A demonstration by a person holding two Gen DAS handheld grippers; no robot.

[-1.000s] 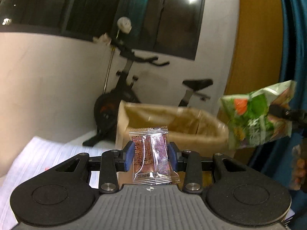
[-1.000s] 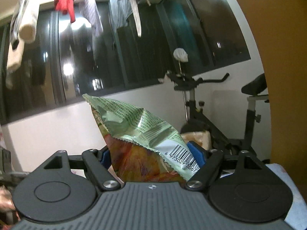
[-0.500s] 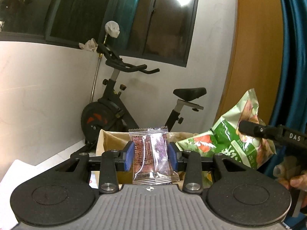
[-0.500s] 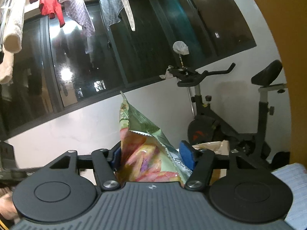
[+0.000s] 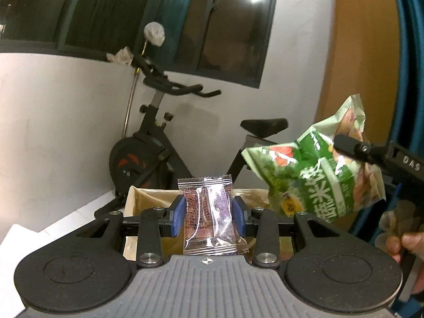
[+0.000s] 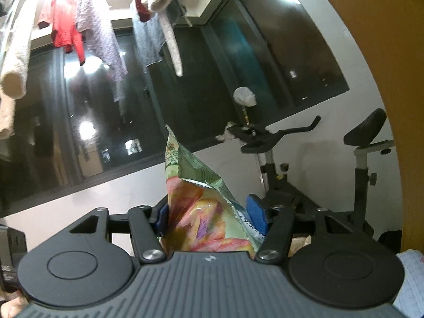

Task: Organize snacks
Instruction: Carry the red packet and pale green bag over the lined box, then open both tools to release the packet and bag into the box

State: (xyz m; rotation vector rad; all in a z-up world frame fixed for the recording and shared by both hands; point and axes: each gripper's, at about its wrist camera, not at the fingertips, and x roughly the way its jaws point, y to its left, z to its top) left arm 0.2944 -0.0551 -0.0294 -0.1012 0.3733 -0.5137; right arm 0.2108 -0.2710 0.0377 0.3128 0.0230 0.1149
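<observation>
your left gripper (image 5: 209, 218) is nearly closed, its blue pads (image 5: 178, 216) pinching a small clear snack packet (image 5: 211, 216) from both sides; packet stands upright between the pads, crimped top edge up, dark reddish contents inside, bottom edge down at the gripper body. right behind it sits an open cardboard box (image 5: 137, 198) with a brown paper lining, packet is in front of and above the box's near rim, not inside. your right gripper (image 6: 210, 214) has its jaws partly open and clamped on a green chip bag (image 6: 201, 206); the bag is crumpled between the blue pads (image 6: 255, 213), one corner sticking up, pink and yellow print facing the camera, barcode edge against the right pad. the left pad is mostly hidden behind the bag, so contact there is hard to see. in the left wrist view the same green chip bag (image 5: 315, 175) hangs in the air at the right, held by the black finger of the right gripper (image 5: 352, 149), above and right of the box's far right corner, not touching the box. your hand (image 5: 409, 241) shows at the right edge under that gripper. exercise bike (image 5: 159, 143) stands behind the box against the white wall, dark window (image 5: 159, 13) above it. laundry (image 6: 79, 31) hangs overhead in the right wrist view. pale cloth-like surface (image 6: 410, 281) at the lower right corner there.
</observation>
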